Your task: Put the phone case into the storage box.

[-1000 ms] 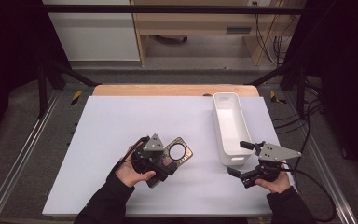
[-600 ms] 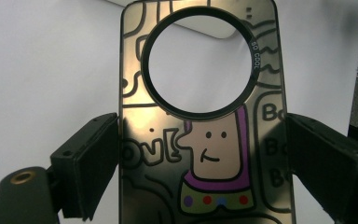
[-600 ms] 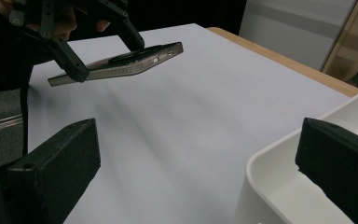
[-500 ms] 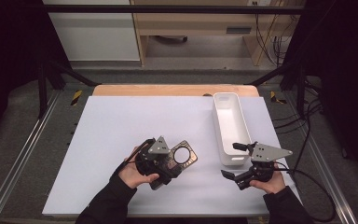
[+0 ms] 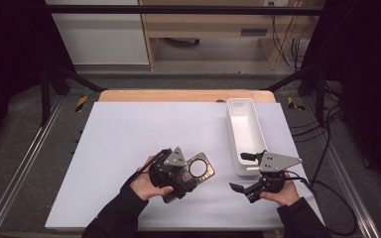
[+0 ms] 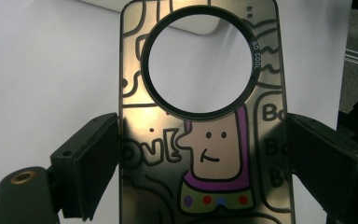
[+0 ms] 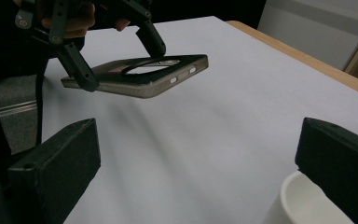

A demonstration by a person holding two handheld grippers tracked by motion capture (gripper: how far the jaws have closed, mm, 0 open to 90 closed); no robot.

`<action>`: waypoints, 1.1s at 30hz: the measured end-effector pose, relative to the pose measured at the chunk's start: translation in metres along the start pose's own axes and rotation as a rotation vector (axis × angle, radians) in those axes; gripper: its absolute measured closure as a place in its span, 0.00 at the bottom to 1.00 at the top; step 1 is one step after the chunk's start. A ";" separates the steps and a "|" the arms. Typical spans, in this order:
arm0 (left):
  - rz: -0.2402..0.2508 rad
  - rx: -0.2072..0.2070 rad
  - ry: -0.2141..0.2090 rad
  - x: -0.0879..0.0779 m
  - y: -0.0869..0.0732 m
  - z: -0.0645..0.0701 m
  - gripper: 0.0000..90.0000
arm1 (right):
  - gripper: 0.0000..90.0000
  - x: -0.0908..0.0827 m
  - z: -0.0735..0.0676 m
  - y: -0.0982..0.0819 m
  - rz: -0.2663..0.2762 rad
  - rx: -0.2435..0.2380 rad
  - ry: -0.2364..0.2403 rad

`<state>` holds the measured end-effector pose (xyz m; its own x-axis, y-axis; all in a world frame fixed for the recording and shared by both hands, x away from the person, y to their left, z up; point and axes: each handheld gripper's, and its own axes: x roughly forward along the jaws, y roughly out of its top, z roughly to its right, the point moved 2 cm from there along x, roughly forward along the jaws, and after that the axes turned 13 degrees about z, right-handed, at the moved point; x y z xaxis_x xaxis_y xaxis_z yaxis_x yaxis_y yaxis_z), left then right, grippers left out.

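Note:
A dark phone case (image 5: 199, 169) with cartoon drawings and a large round camera hole is held just above the white table. My left gripper (image 5: 181, 174) is shut on its two long edges. In the left gripper view the case (image 6: 214, 186) stands upright between the jaws of that gripper (image 6: 203, 161), a cartoon figure below the round hole. My right gripper (image 5: 238, 172) is open and holds nothing, a short way right of the case. From the right gripper view the case (image 7: 144, 77) hangs flat above the table in the left gripper (image 7: 116, 60).
A long white tray (image 5: 245, 134) lies on the right half of the white table sheet (image 5: 129, 139), just beyond my right gripper; its rim (image 7: 303, 196) shows by that gripper's right jaw. A wooden edge (image 5: 178, 95) borders the far side.
My left gripper has moved a little right and nearer with the case. My right gripper has shifted left, toward the case, and stays open.

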<state>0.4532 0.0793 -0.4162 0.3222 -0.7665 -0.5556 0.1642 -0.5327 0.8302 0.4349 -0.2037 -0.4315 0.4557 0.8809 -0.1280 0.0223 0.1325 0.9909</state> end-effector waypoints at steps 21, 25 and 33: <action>-0.022 0.061 -0.040 0.000 0.009 0.006 0.13 | 0.02 0.019 -0.011 0.004 -0.044 -0.011 0.089; -0.028 0.075 -0.054 0.001 0.010 0.007 0.13 | 0.02 0.020 -0.012 0.005 -0.047 -0.014 0.099; -0.032 0.096 -0.063 0.001 0.012 0.011 0.13 | 0.02 0.026 -0.016 0.009 -0.066 -0.025 0.128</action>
<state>0.4456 0.0684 -0.4067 0.2588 -0.7681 -0.5857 0.0826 -0.5865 0.8057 0.4327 -0.1724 -0.4262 0.3367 0.9203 -0.1989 0.0255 0.2023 0.9790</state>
